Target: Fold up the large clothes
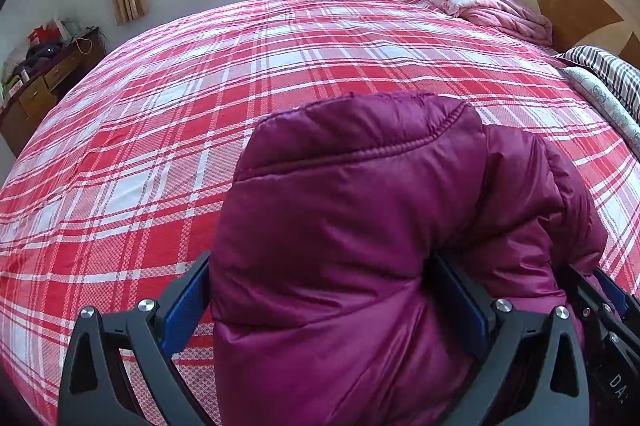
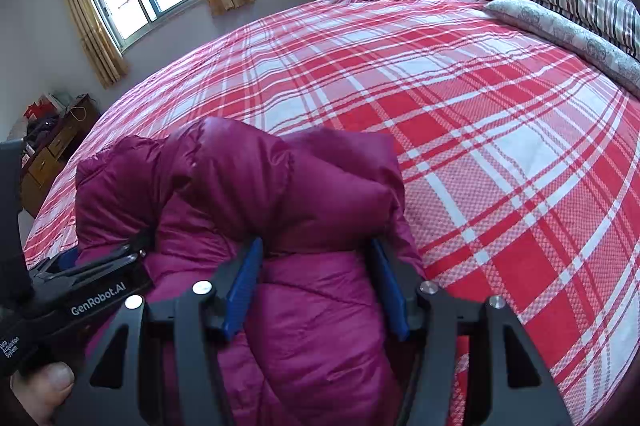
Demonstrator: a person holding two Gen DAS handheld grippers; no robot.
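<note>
Two hand-held grippers carry a bulky magenta quilted puffer jacket [image 1: 360,218] above the near edge of a bed.

The left gripper [image 1: 328,290] and right gripper [image 2: 316,282], blue pads spread wide, each clamp a thick bundle of the jacket, held side by side over the red-and-white plaid bedspread [image 1: 200,98]. The garment looks already doubled into a compact bundle; setting it down and squaring it appears to remain.
</note>
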